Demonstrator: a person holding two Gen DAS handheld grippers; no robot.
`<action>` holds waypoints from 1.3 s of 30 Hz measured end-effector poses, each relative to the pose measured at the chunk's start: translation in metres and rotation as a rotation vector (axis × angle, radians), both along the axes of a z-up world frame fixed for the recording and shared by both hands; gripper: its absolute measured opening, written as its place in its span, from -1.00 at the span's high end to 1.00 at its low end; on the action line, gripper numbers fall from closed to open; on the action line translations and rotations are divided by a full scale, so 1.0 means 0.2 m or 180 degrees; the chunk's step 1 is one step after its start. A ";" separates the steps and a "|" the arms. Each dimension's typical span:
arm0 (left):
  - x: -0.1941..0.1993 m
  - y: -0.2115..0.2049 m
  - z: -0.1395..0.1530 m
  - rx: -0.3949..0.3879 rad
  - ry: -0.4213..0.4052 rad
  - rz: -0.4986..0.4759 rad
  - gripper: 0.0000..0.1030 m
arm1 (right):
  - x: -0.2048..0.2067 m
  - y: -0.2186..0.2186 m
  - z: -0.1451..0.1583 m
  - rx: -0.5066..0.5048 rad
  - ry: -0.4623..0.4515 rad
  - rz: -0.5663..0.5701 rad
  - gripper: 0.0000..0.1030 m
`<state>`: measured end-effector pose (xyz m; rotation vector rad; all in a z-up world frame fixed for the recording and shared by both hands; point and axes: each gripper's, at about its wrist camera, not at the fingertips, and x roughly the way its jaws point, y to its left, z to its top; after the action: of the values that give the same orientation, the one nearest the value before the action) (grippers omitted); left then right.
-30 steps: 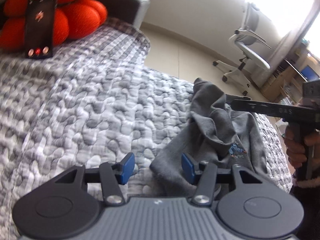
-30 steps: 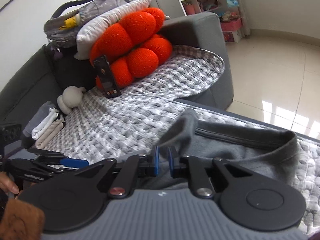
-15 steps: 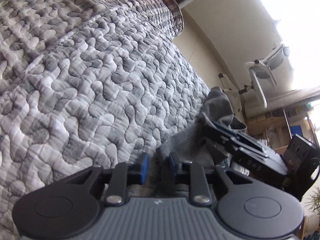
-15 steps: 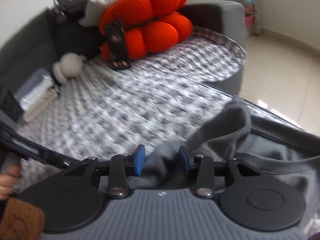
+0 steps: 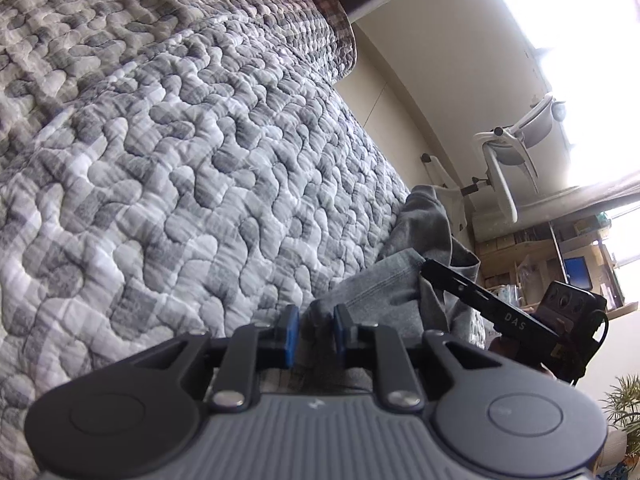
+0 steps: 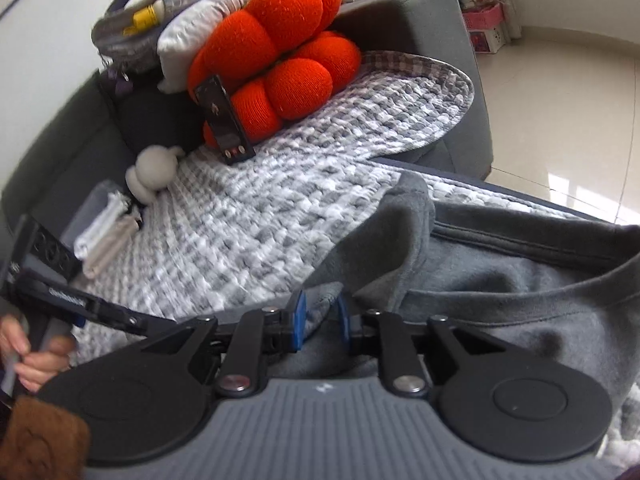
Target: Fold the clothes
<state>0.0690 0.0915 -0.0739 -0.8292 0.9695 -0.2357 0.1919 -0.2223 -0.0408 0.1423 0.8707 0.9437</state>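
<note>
You hold a grey sweatshirt (image 6: 500, 276) bunched on the quilt (image 5: 180, 168) just ahead of both tongs, left gripper (image 5: 312, 334) and right gripper (image 6: 320, 320) each pinching an edge, seemingly mid-fold, which calls for an even, taut carry.

Grey-and-white quilted cover (image 5: 168, 152) spread across sofa seat, edge draping over front. Dark grey sofa arm (image 6: 432, 24) at far end. Knobbly orange cushion (image 6: 280, 56) stacked against backrest, white pillow (image 6: 224, 12) on top, grey bag (image 6: 140, 28) behind it. Pale glossy tile floor (image 6: 560, 100), window reflections on it. Cream wall (image 5: 460, 52), strong daylight blowing out upper right. White office chair (image 5: 516, 160) by window. Wooden shelving (image 5: 532, 264) beyond, potted plant (image 5: 624, 412) low right.
</note>
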 end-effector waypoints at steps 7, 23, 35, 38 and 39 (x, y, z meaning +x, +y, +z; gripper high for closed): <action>-0.02 -0.03 0.00 0.0096 -0.0049 0.0109 0.88 | 0.00 0.09 -0.02 -0.0191 -0.0014 -0.0039 0.78; -0.05 0.17 0.27 0.0667 -0.0455 0.0424 0.90 | -0.08 0.43 0.23 -0.0183 -0.1005 -0.0118 0.91; -0.10 0.41 0.27 0.1034 -0.0763 0.0793 0.91 | 0.00 0.97 0.27 -0.0486 -0.1371 0.0098 0.92; -0.11 0.47 0.24 0.1037 -0.0741 0.0873 0.91 | 0.03 1.12 0.26 -0.0559 -0.1416 0.0189 0.93; -0.11 0.49 0.23 0.1048 -0.0746 0.0907 0.91 | 0.03 1.17 0.25 -0.0584 -0.1431 0.0219 0.93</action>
<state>0.0461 0.1903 -0.0270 -0.6109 0.6380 0.0719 0.1985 0.0109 0.0100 -0.2519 0.5424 0.9074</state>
